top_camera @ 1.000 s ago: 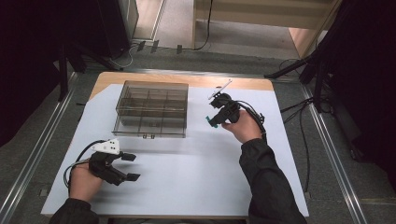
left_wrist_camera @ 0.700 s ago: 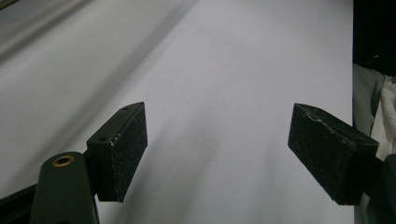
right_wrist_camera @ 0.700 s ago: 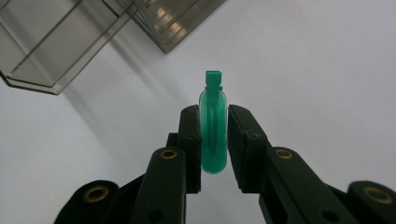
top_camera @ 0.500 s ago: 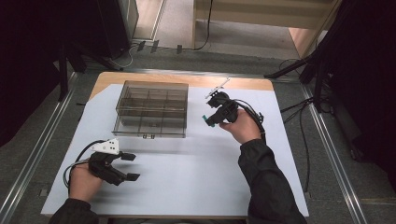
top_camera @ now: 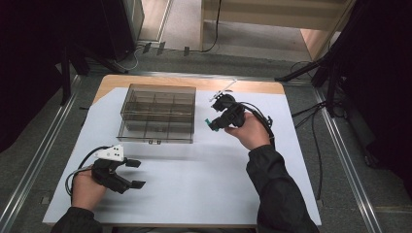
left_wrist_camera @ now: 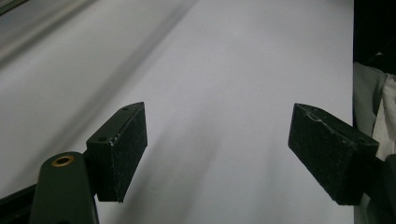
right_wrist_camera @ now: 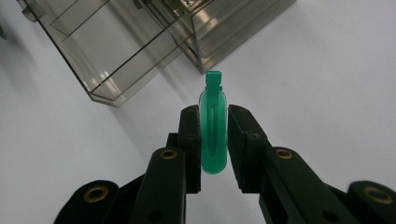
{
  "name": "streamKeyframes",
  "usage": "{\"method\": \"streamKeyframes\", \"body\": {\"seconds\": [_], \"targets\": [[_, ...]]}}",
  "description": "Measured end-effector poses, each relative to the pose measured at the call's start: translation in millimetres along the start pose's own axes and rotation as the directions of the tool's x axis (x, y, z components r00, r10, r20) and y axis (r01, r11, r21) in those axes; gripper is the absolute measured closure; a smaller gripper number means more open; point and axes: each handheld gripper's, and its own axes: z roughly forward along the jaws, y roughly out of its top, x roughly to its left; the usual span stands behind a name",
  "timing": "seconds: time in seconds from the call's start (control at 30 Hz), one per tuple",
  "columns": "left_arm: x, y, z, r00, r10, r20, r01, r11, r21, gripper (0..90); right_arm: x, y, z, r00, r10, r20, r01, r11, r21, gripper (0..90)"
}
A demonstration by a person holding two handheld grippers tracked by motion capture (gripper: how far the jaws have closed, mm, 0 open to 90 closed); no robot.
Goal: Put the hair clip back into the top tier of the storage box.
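A small green plastic clip (right_wrist_camera: 213, 128) is pinched between the two black jaws of my right gripper (right_wrist_camera: 214, 116), which is shut on it. In the high view the right gripper (top_camera: 214, 124) hovers just right of a smoky clear compartment box (top_camera: 158, 114), and the green clip (top_camera: 212, 127) shows at its tip. The box's near corner (right_wrist_camera: 140, 46) lies ahead of the clip in the right gripper view. My left gripper (top_camera: 137, 174) rests at the front left of the white sheet, open with its pads (left_wrist_camera: 119, 149) wide apart and nothing between them.
A white sheet (top_camera: 204, 184) covers most of the wooden table (top_camera: 111, 82). Cables trail from both grippers. Metal rails (top_camera: 340, 145) run along both sides of the table, and dark stands and cables sit on the floor to the right.
The right gripper with the green clip has edged slightly left and toward the box. The left gripper has stayed still.
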Motion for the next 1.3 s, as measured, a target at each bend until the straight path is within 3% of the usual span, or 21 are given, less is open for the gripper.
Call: {"method": "streamKeyframes", "body": {"seconds": [0.57,0.73,1.03,1.3], "targets": [[-3.7,-2.2,-4.6,0.9996,0.024,-0.017,-0.023,0.9997,0.007,20.7,18.0,11.1,-6.9,0.9986,-0.048,-0.02,0.048,0.999,-0.021,77.6],[-2.5,-8.0,-11.8,0.9994,0.003,-0.035,-0.003,0.9999,-0.012,20.4,22.6,14.8,-8.0,0.9979,-0.055,-0.034,0.054,0.998,-0.034,77.6],[-6.9,-10.7,-12.6,0.9992,0.006,-0.039,-0.007,1.0,-0.003,20.4,34.9,25.6,-4.6,0.9934,-0.102,-0.052,0.1,0.994,-0.044,77.7],[-8.8,-13.7,-13.7,0.999,0.002,-0.045,-0.003,0.9999,-0.011,20.4,41.1,32.0,-2.4,0.9919,-0.111,-0.062,0.109,0.993,-0.04,77.7]]}}
